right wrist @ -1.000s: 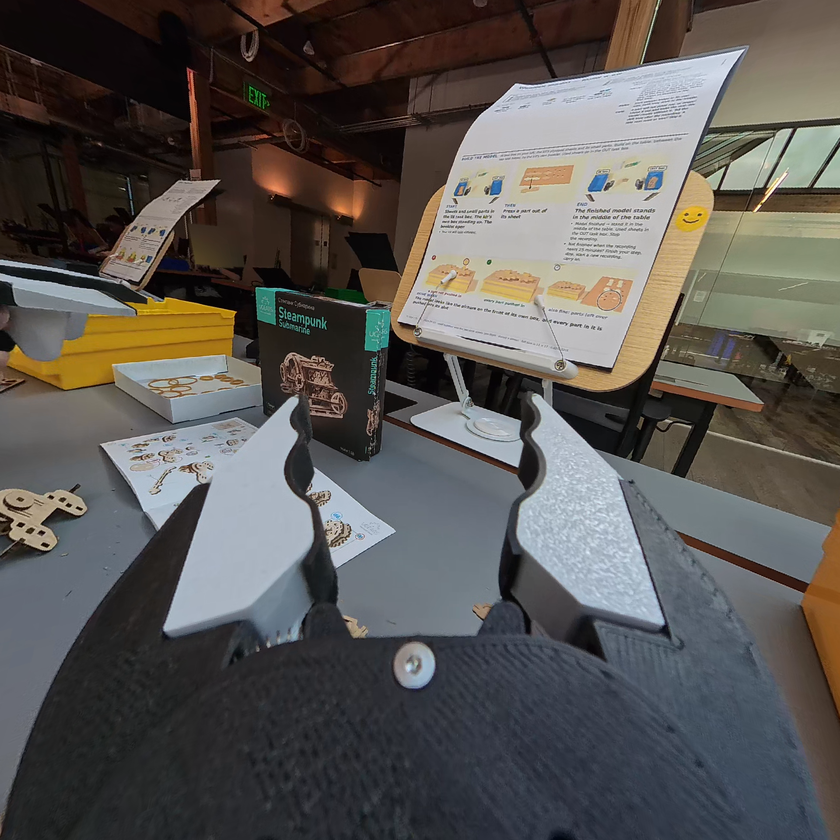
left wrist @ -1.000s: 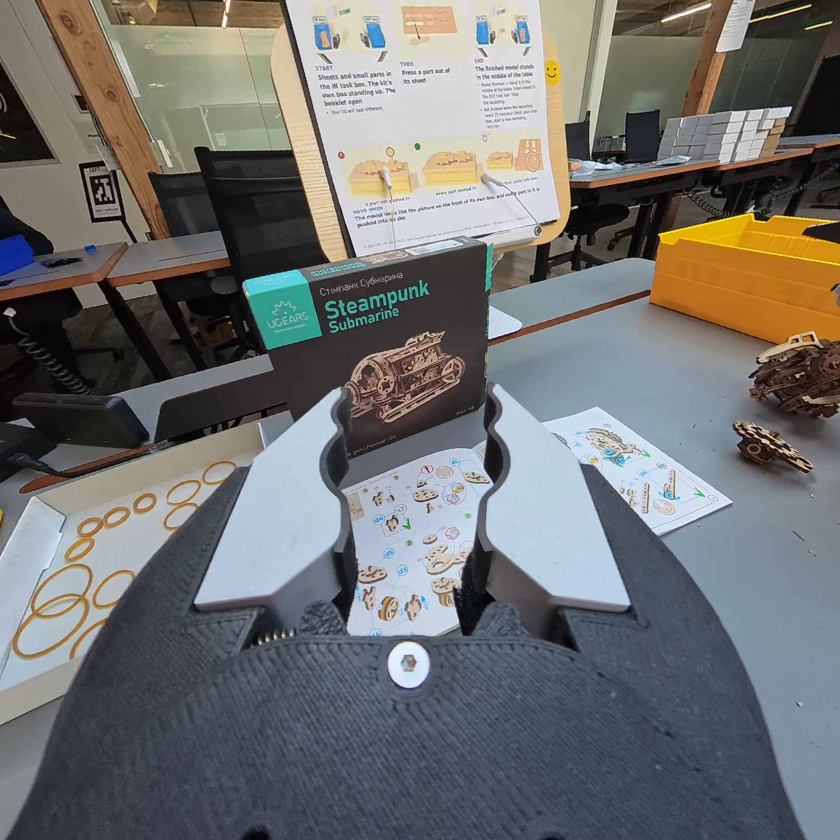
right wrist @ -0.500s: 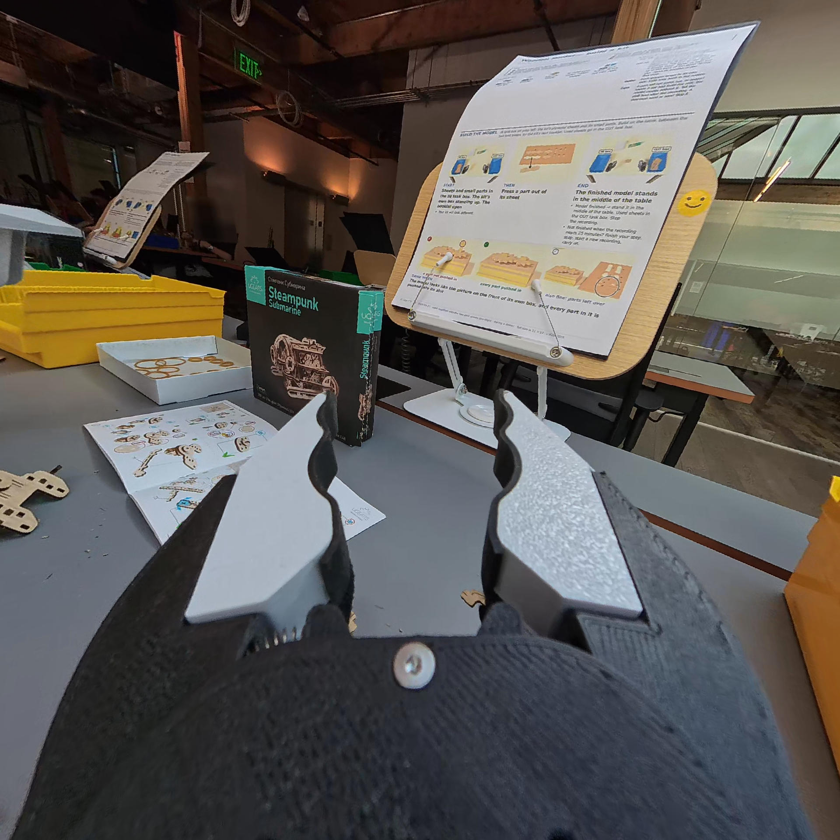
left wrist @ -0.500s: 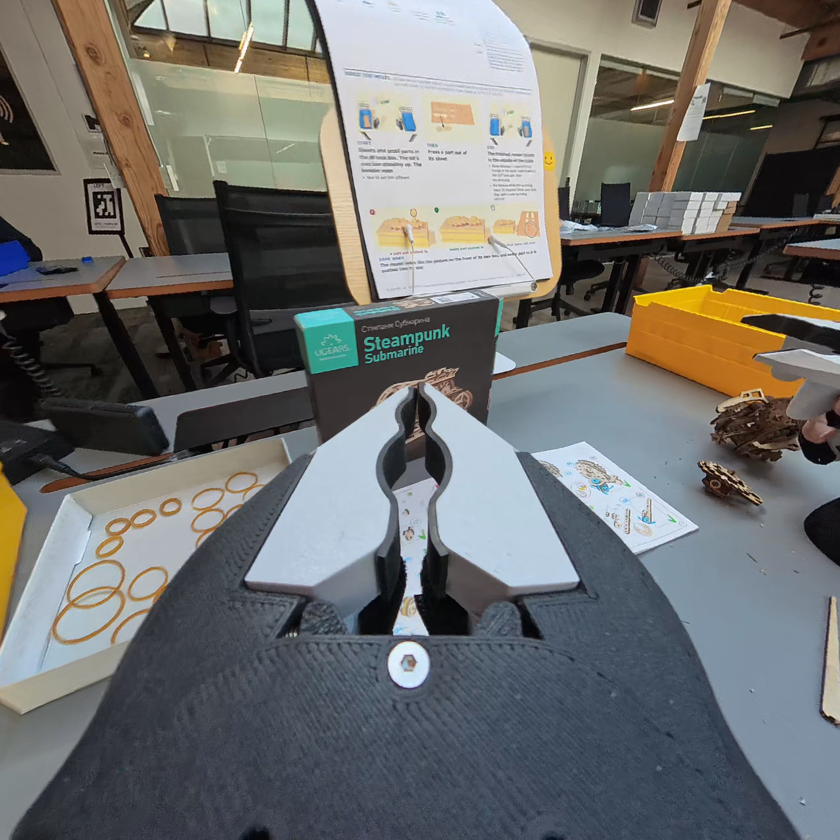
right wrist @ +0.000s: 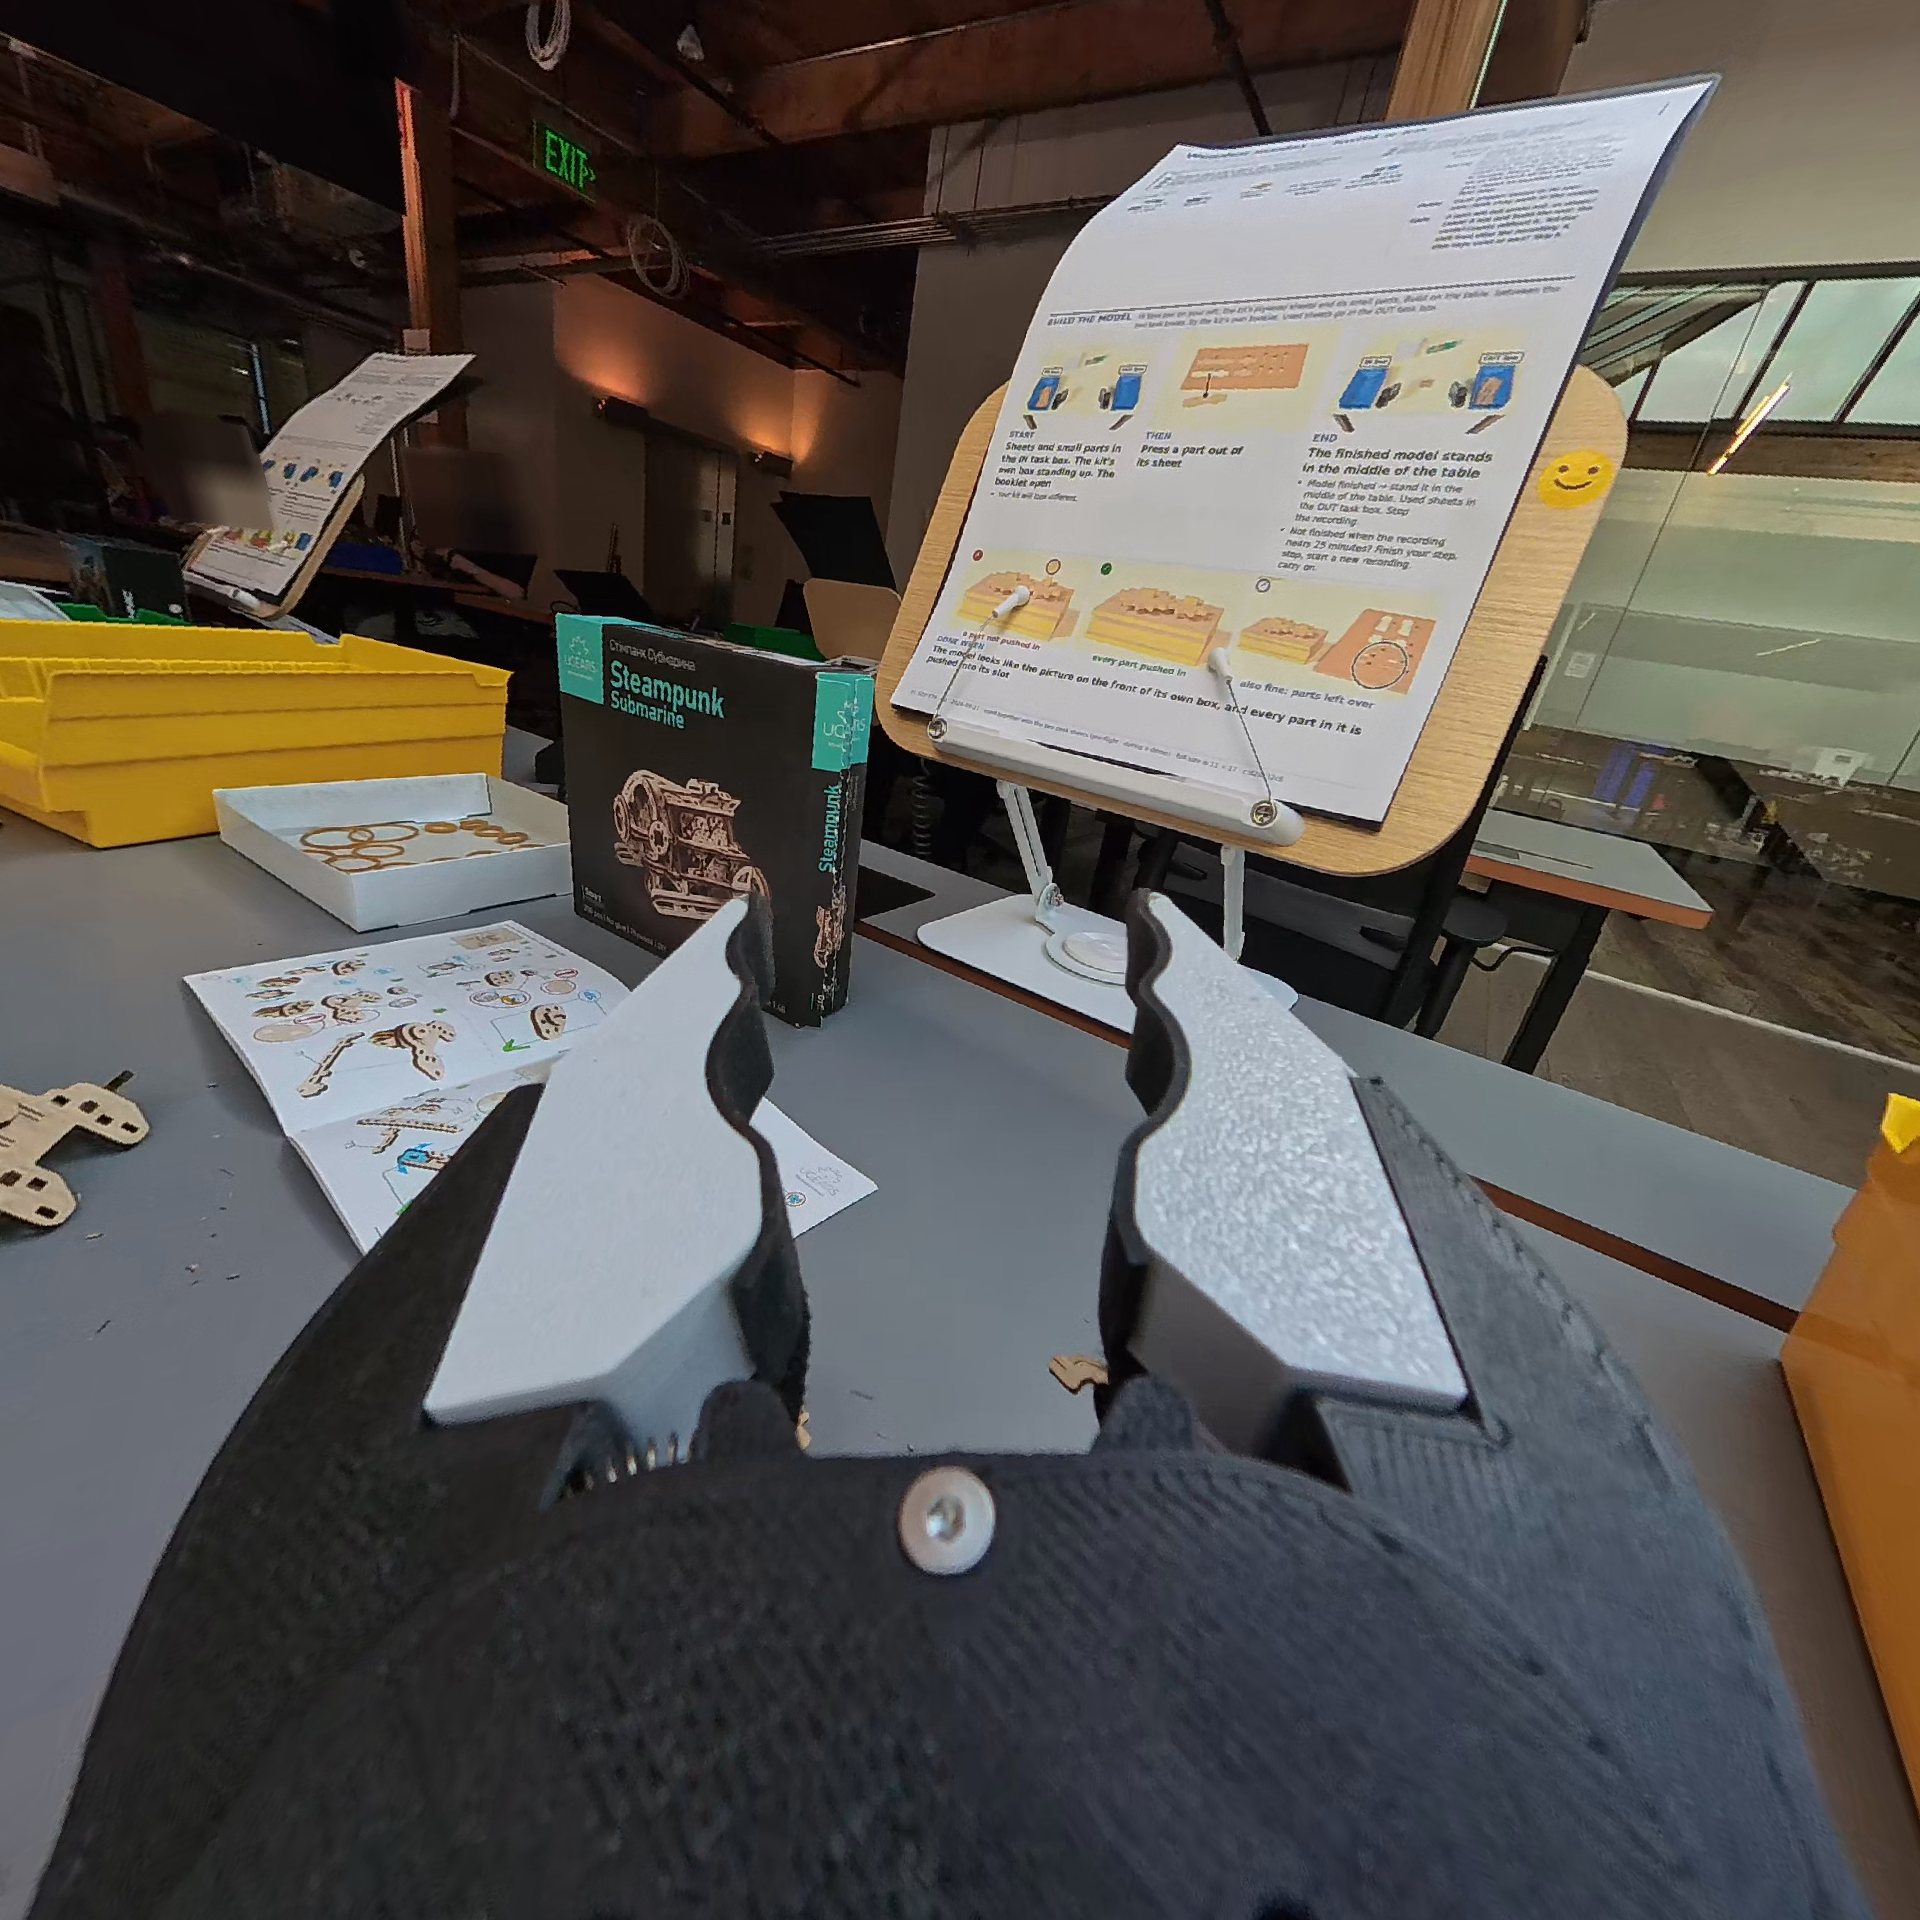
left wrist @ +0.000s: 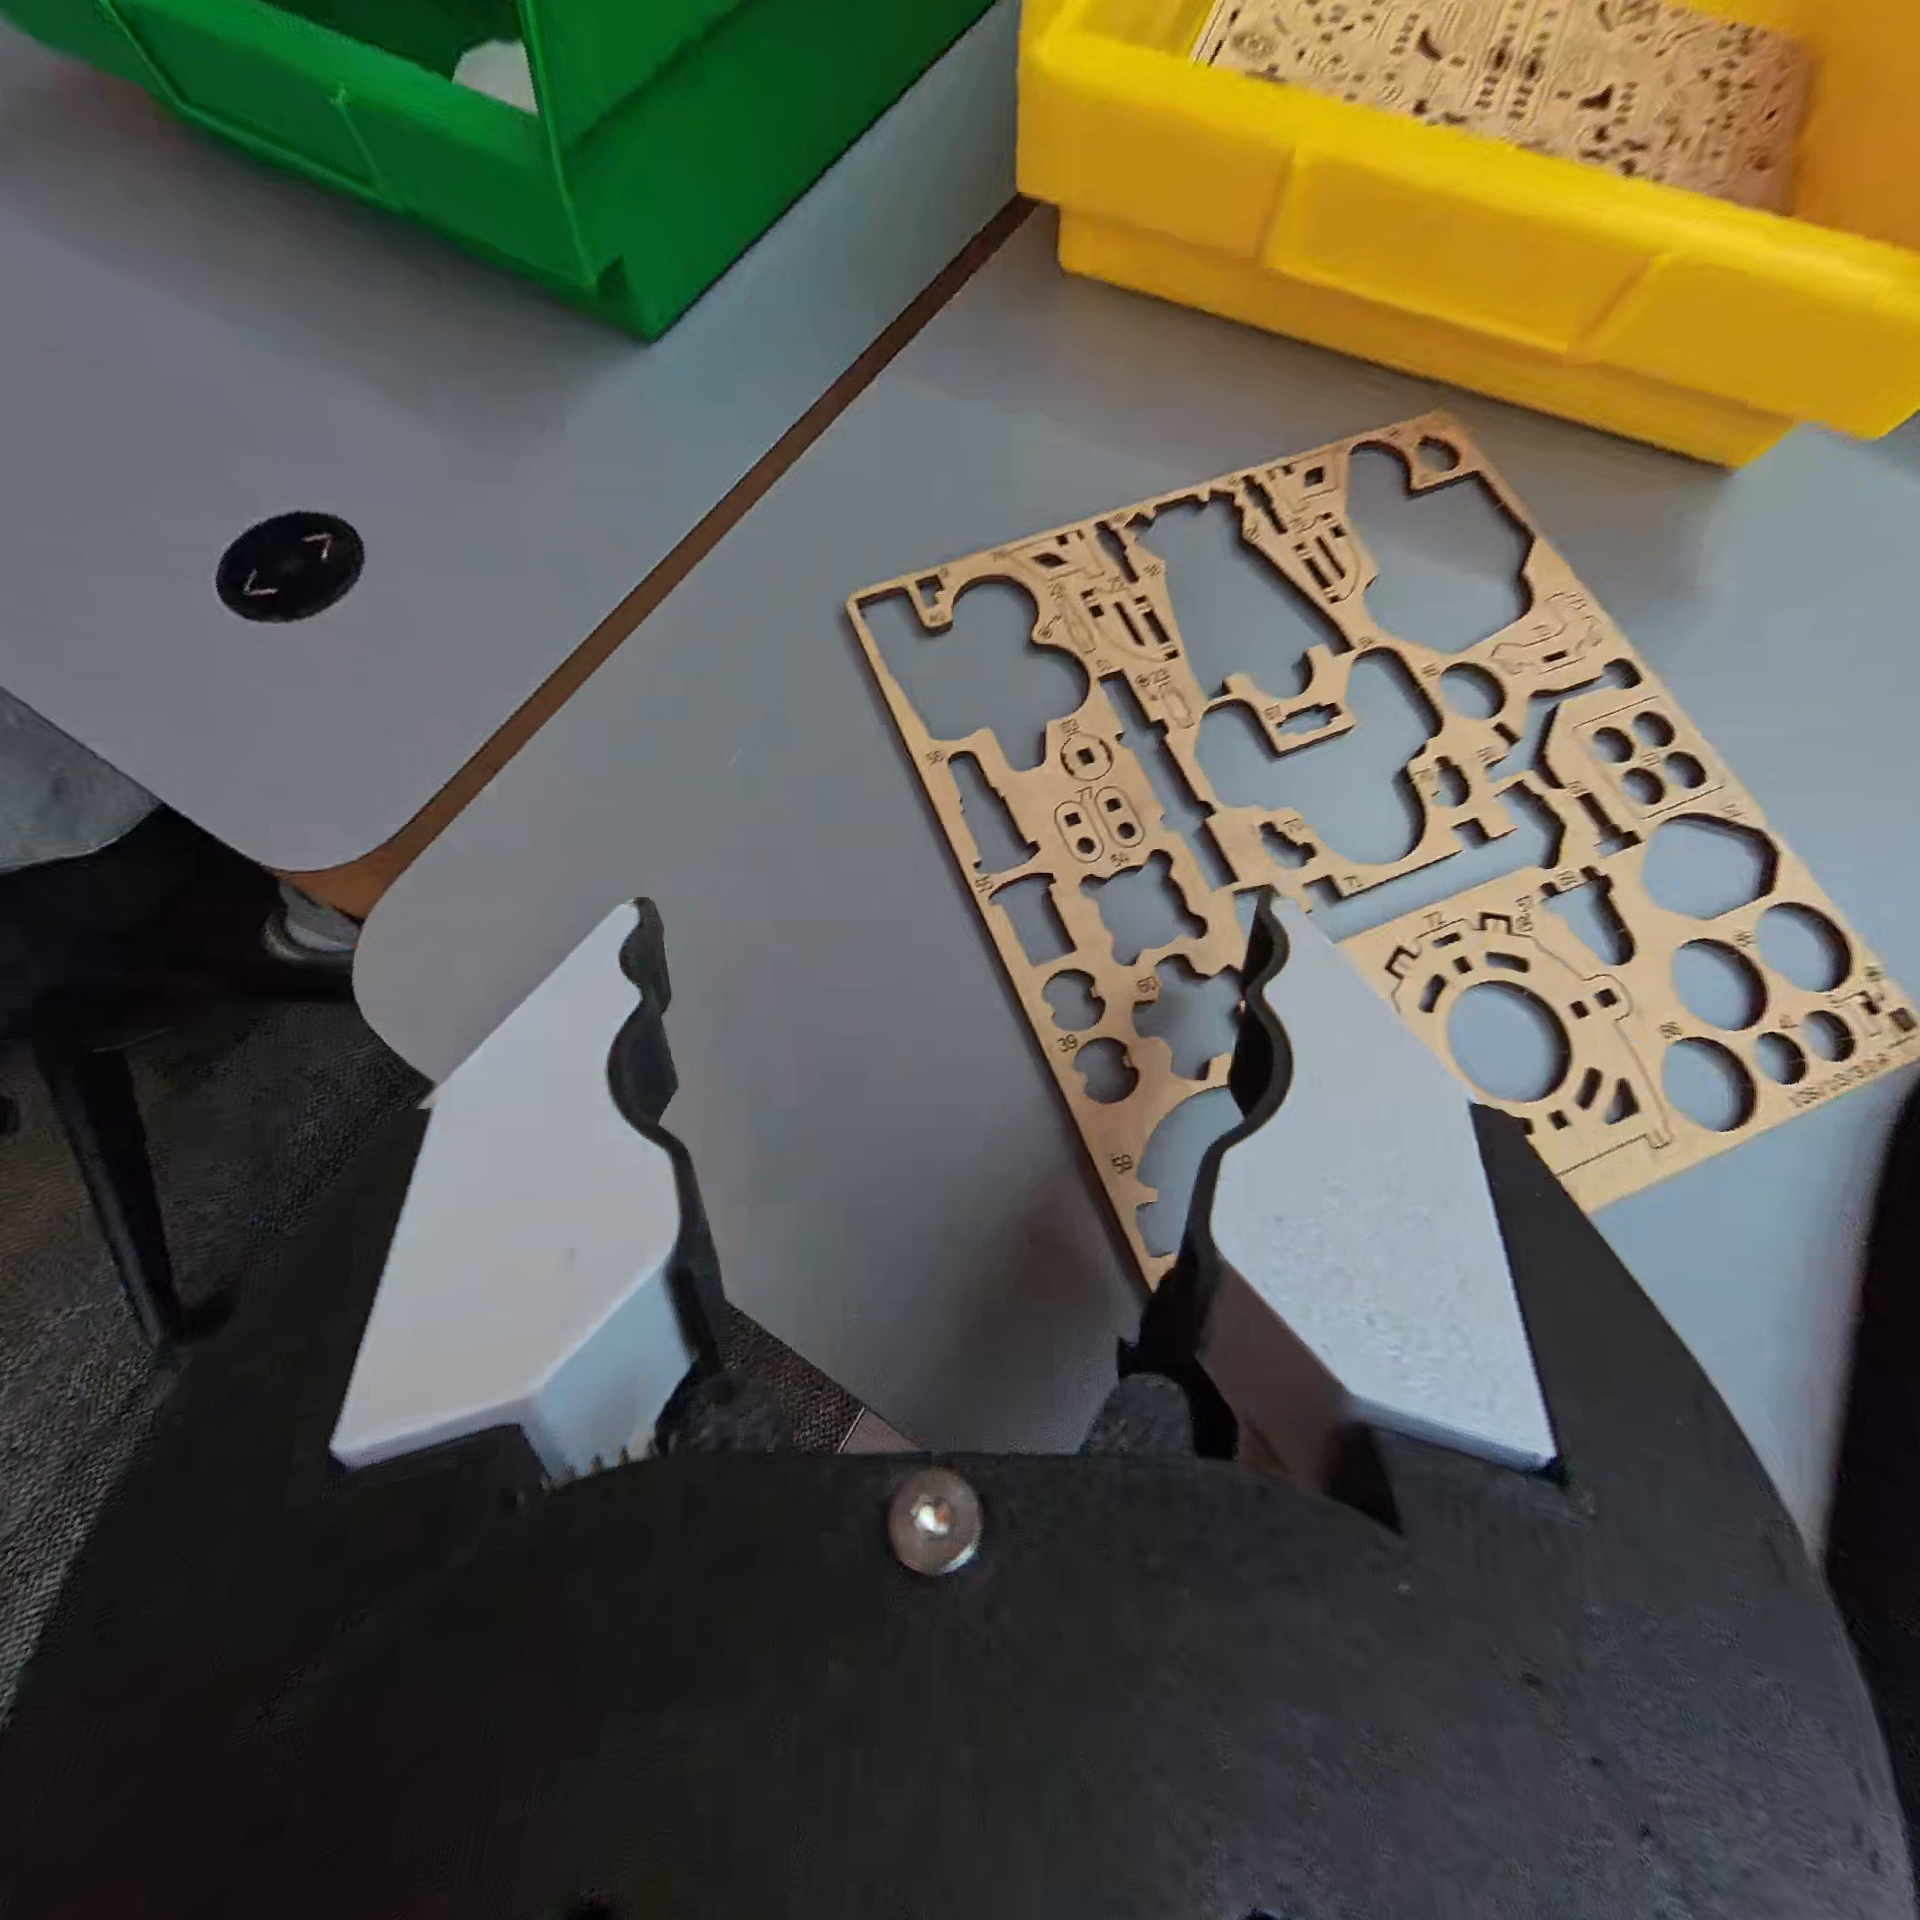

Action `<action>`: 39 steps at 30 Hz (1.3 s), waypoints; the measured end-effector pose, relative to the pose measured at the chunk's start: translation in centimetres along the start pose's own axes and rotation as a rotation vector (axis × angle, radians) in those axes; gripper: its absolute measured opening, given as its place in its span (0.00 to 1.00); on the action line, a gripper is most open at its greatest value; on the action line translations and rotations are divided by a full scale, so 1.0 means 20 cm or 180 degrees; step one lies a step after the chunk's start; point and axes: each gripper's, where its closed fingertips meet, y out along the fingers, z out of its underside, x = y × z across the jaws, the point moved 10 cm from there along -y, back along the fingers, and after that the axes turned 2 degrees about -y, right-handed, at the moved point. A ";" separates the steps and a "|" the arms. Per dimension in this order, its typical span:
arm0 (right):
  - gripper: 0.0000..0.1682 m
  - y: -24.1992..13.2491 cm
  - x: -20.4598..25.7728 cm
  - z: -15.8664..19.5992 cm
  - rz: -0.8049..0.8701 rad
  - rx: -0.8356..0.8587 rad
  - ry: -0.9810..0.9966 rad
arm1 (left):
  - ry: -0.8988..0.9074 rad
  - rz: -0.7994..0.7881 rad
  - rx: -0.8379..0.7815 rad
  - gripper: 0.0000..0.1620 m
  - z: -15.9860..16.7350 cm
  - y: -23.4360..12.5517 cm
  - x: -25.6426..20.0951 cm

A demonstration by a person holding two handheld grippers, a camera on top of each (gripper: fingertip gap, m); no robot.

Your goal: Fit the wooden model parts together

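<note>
In the left wrist view a flat wooden parts sheet (left wrist: 1361, 800) with most parts punched out lies on the grey table. My left gripper (left wrist: 951, 914) is open and empty, hovering above the sheet's near left corner; its right finger covers part of the sheet. In the right wrist view my right gripper (right wrist: 940, 914) is open and empty above the table. A flat wooden part (right wrist: 62, 1148) lies at the far left, and a small wooden piece (right wrist: 1075, 1371) lies on the table between the fingers. The open instruction booklet (right wrist: 436, 1039) lies left of the gripper.
A yellow bin (left wrist: 1455, 197) holding a wooden sheet and a green bin (left wrist: 499, 125) stand beyond the sheet. The kit box (right wrist: 717, 821), a white tray of rings (right wrist: 395, 842), stacked yellow bins (right wrist: 208, 727) and a document stand (right wrist: 1268, 582) stand at the back. Another yellow bin (right wrist: 1860, 1382) is at right. Some 70 centimetres of space lies between my two pairs of fingers.
My left gripper has swung away from the kit box, now looks down at the parts sheet, and went from shut to open. My right gripper opened slightly wider and barely moved.
</note>
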 end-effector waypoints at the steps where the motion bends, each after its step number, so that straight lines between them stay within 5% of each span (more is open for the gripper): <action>1: 0.40 0.00 -0.01 0.00 0.0020 0.0004 0.0023 | 0.0023 -0.0095 0.0043 0.68 0.02 0.01 0.01; 29: 0.40 -0.03 -0.03 0.02 0.0134 0.0085 0.0079 | 0.0115 0.0087 0.0798 0.55 0.19 -0.22 0.09; 35: 0.40 -0.03 -0.04 0.03 0.0067 0.0078 0.0227 | -0.0102 0.0383 0.0840 0.44 0.21 -0.21 0.10; 39: 0.40 -0.02 -0.05 0.04 0.0049 0.0119 0.0303 | 0.0187 0.0135 0.0977 0.44 0.16 -0.21 0.08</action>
